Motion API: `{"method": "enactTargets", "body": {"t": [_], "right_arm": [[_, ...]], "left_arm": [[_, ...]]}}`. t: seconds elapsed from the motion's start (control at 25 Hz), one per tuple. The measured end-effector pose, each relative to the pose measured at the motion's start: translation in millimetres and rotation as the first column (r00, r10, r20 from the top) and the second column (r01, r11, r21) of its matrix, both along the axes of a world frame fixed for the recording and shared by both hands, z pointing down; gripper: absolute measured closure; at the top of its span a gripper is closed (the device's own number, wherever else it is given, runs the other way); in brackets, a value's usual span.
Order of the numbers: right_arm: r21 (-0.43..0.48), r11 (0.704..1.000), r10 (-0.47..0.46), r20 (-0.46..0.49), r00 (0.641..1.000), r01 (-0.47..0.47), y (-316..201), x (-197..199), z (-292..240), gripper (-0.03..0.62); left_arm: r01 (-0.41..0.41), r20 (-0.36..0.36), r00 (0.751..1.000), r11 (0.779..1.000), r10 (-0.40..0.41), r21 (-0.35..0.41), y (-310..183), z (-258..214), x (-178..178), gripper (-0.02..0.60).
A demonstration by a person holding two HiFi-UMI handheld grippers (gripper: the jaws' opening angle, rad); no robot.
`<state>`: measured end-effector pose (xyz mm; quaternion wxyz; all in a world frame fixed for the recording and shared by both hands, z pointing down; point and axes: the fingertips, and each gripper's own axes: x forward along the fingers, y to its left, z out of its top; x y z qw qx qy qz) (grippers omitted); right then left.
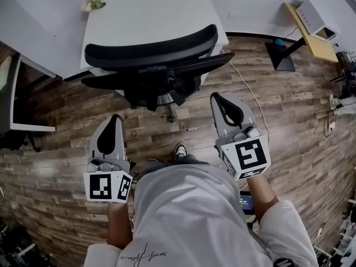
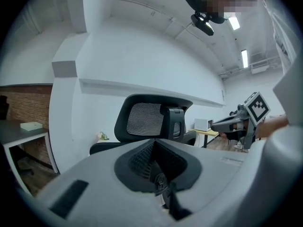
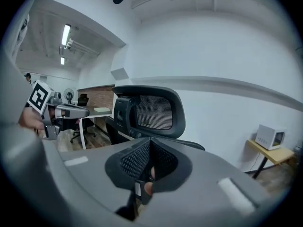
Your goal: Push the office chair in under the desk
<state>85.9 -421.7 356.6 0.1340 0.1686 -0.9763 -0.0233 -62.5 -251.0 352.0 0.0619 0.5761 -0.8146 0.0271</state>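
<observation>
The black office chair (image 1: 156,60) stands against the white desk (image 1: 150,10), its mesh backrest towards me and its seat partly under the desktop. In the left gripper view the chair's backrest (image 2: 151,119) rises just beyond the jaws, and in the right gripper view the backrest (image 3: 149,110) does the same. My left gripper (image 1: 113,119) hangs shut and empty, a short way back from the chair on its left. My right gripper (image 1: 218,97) is also shut with nothing in it, close behind the chair's right armrest without touching it.
A white cable (image 1: 250,90) runs across the wooden floor right of the chair. A small wooden table (image 1: 311,35) with a white box stands at the far right. A second white desk (image 1: 16,102) sits at the left. My shoe (image 1: 179,150) is behind the chair's base.
</observation>
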Motion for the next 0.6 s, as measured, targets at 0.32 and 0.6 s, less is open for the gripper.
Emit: {"method": "enactTargets", "body": {"t": [0.32, 0.6], "right_arm": [[-0.02, 1.0, -0.017, 0.015, 1.0, 0.017, -1, 16, -1, 0.583], [-0.076, 0.997, -0.027, 0.045, 0.999, 0.03, -3, 23, -9, 0.585]], "left_arm": [[0.051, 0.036, 0.998, 0.999, -0.052, 0.014, 4, -11, 2, 0.591], [0.071, 0.009, 0.997, 0.997, -0.072, 0.019, 8, -12, 8, 0.591]]}}
